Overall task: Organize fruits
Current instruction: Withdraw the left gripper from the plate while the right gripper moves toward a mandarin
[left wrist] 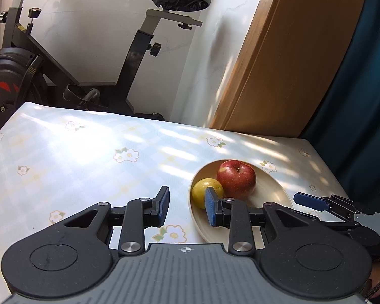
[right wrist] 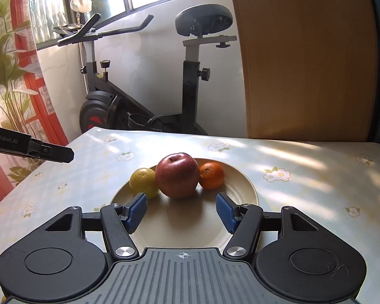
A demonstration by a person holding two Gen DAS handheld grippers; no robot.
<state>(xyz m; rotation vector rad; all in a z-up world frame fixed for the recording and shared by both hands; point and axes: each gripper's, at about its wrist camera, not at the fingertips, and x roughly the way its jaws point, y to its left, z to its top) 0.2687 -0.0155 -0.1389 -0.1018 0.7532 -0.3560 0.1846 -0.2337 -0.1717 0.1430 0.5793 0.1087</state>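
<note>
Over the floral counter (right wrist: 304,167), we hold both claws, left (left wrist: 187,209) and right (right wrist: 181,211), spread and empty before a plate (right wrist: 240,185) bearing apple (right wrist: 177,174), lemon (right wrist: 141,181) and orange (right wrist: 212,174).

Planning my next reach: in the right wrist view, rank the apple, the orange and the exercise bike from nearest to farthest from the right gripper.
From the right gripper:
1. Apple, straight ahead, mid-plate.
2. Orange, just behind the apple's right side.
3. Exercise bike, far back, beyond the table.

A red apple (right wrist: 177,176), yellow fruit (right wrist: 142,182) and orange mandarin (right wrist: 211,175) sit touching on a cream plate (right wrist: 243,190).
</note>
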